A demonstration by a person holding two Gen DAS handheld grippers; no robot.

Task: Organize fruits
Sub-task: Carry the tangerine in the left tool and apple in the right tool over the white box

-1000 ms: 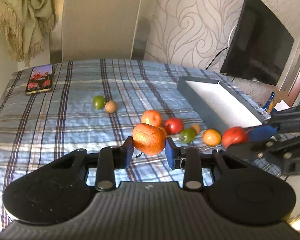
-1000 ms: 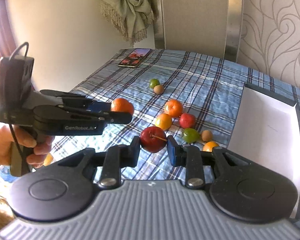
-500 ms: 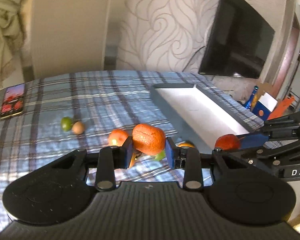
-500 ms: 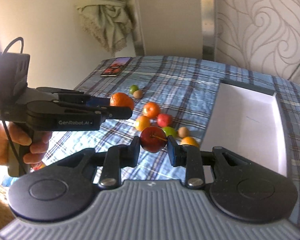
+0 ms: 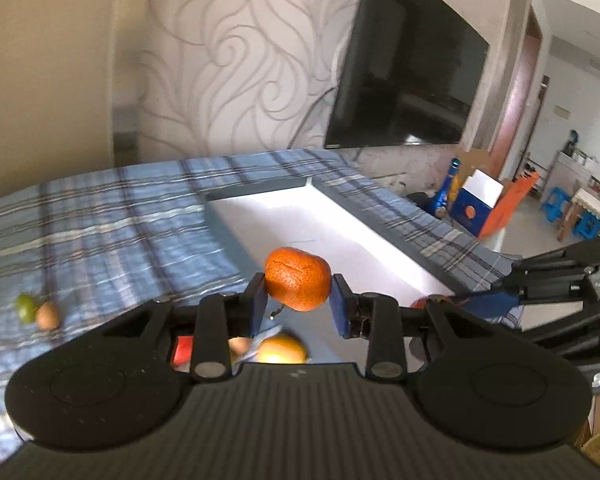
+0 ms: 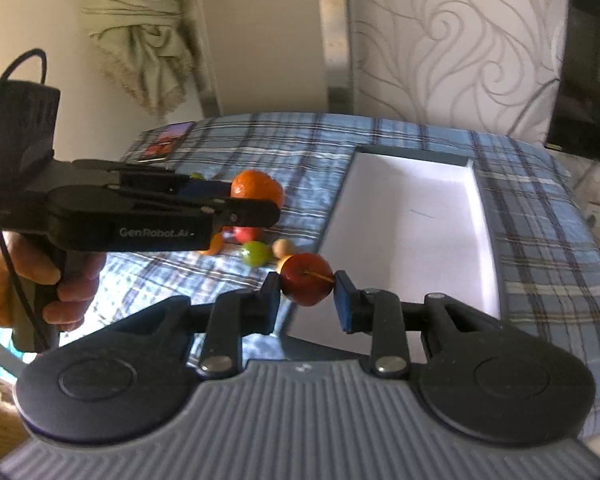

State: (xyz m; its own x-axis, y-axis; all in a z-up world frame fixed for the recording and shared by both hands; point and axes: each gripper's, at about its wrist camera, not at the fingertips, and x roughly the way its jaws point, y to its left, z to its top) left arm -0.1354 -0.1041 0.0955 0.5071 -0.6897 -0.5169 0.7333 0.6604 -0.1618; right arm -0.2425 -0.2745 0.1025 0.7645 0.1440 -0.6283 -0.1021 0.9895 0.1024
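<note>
My left gripper (image 5: 298, 296) is shut on a wrinkled orange (image 5: 297, 283), held in the air near the left rim of the grey tray with a white floor (image 5: 332, 240). In the right wrist view that left gripper (image 6: 256, 200) shows from the side with the orange (image 6: 257, 189) at its tip. My right gripper (image 6: 307, 292) is shut on a small red apple (image 6: 306, 284) with its stem lying across, at the tray's (image 6: 412, 224) near left corner. The right gripper also reaches in at the right of the left wrist view, the red apple (image 5: 430, 303) barely visible.
Loose fruit lies on the blue plaid bedspread (image 6: 284, 148): a green fruit (image 6: 256, 253), a tan one (image 6: 282, 246), a red one (image 6: 246, 234); further off, a green (image 5: 27, 307) and brown (image 5: 47, 314) pair. A phone (image 6: 166, 146) lies at the far corner. A person's hand (image 6: 28, 276) grips the left handle.
Both grippers have swung to the right toward the tray, each still holding its fruit. The tray now fills the middle of both views and the loose fruit has slid left and below.
</note>
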